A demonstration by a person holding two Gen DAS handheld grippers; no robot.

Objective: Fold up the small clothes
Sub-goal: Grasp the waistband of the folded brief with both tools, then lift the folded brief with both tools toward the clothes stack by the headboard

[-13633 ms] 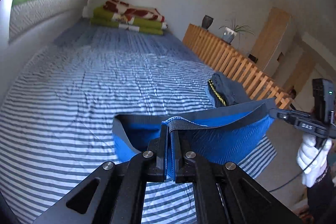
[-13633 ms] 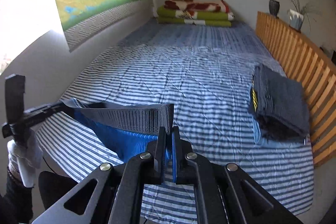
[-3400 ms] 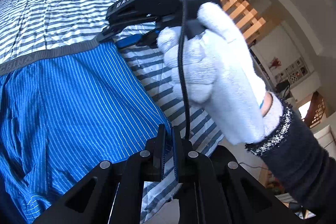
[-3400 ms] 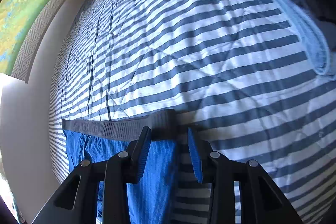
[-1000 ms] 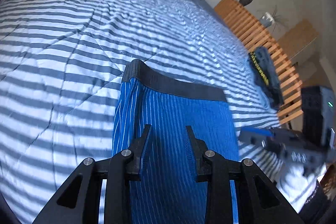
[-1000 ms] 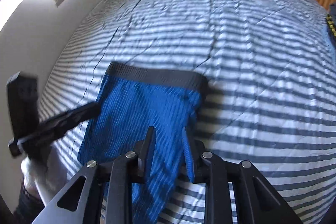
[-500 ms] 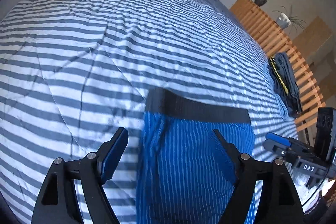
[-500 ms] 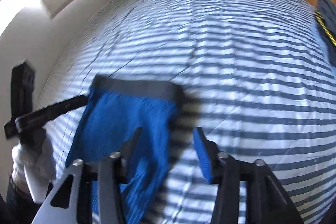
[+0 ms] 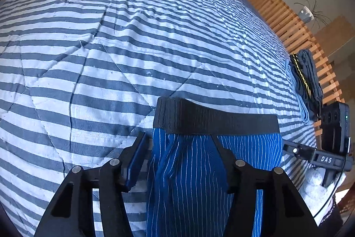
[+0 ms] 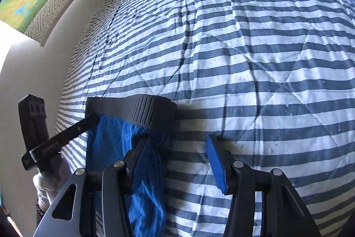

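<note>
The blue boxer shorts (image 9: 199,170) lie flat on the quilted bedspread (image 9: 111,48), a soft cotton cover in grey-blue and white stripes with diamond stitching and a few creases. The shorts are bright blue with thin white pinstripes, folded into a narrow panel, and topped by a broad ribbed charcoal waistband (image 9: 213,119) that buckles up a little at its left end. The left gripper (image 9: 179,154) stands released over the panel's left half, its jaws having just narrowed, one blue-padded finger outside the cloth edge and nothing pinched. The right gripper (image 10: 177,152) is likewise unclenched, straddling the shorts' right edge without pressing. In the left view it shows at about three o'clock, its black arm lettered "DAS", held by a white knitted glove (image 9: 315,188). At two o'clock a folded dark stack (image 9: 308,81) sits by the wooden slatted rail (image 9: 295,32). Seconds earlier the shorts lay spread wide with a leg hem clamped; now they are folded narrower and let go.
</note>
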